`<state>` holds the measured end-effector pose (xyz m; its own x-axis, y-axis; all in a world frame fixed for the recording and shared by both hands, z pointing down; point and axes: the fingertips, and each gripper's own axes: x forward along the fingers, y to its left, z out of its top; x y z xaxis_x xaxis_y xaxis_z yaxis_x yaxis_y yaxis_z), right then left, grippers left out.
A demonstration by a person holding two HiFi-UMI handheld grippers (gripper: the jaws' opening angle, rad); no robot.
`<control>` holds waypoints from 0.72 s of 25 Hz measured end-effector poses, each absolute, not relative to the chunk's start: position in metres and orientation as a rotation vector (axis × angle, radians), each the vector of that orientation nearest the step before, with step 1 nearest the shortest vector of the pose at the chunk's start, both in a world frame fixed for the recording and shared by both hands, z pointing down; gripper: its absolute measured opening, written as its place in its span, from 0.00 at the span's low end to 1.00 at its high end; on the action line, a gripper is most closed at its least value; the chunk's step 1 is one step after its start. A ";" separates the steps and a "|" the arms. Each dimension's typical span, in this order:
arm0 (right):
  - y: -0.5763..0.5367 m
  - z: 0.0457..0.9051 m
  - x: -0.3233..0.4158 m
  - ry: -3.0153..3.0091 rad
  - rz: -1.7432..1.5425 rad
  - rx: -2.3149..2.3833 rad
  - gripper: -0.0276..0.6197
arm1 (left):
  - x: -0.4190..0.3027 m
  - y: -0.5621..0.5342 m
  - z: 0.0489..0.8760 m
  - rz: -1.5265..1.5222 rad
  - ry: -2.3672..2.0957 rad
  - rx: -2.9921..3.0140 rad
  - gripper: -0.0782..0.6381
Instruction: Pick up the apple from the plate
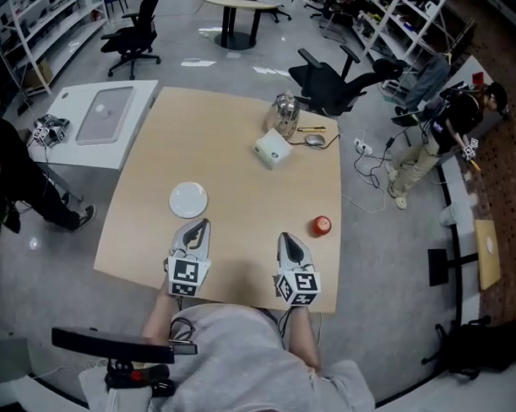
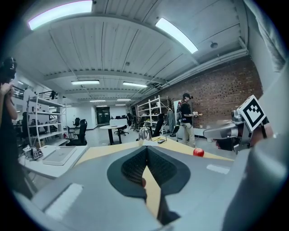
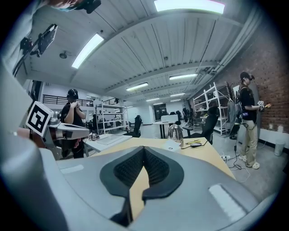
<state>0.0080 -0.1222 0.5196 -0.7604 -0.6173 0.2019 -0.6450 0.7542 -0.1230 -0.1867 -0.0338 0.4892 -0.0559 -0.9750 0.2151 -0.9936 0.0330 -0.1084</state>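
The red apple (image 1: 321, 225) lies on the bare tabletop near the right edge, not on the plate, and it also shows as a small red ball in the left gripper view (image 2: 198, 152). The white plate (image 1: 188, 199) sits empty, just beyond my left gripper (image 1: 199, 226). That gripper is shut with nothing between its jaws (image 2: 146, 149). My right gripper (image 1: 285, 239) hovers near the table's front edge, left of the apple. It is shut and holds nothing (image 3: 143, 149).
A metal kettle (image 1: 283, 113), a white box (image 1: 273, 148) and a mouse with cable (image 1: 315, 140) stand at the table's far side. Office chairs (image 1: 334, 77), shelving and a side table (image 1: 100, 119) surround it. A person (image 1: 438, 131) stands at the right.
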 end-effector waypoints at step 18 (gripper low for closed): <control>-0.111 0.518 0.012 -2.781 0.287 1.038 0.05 | -0.176 -0.023 0.484 0.332 -2.171 2.126 0.14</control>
<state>0.0122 -0.1107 0.5181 -0.7468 -0.6296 0.2145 -0.6601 0.7410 -0.1234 -0.1757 -0.0231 0.4843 -0.0307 -0.9770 0.2109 -0.9954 0.0107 -0.0955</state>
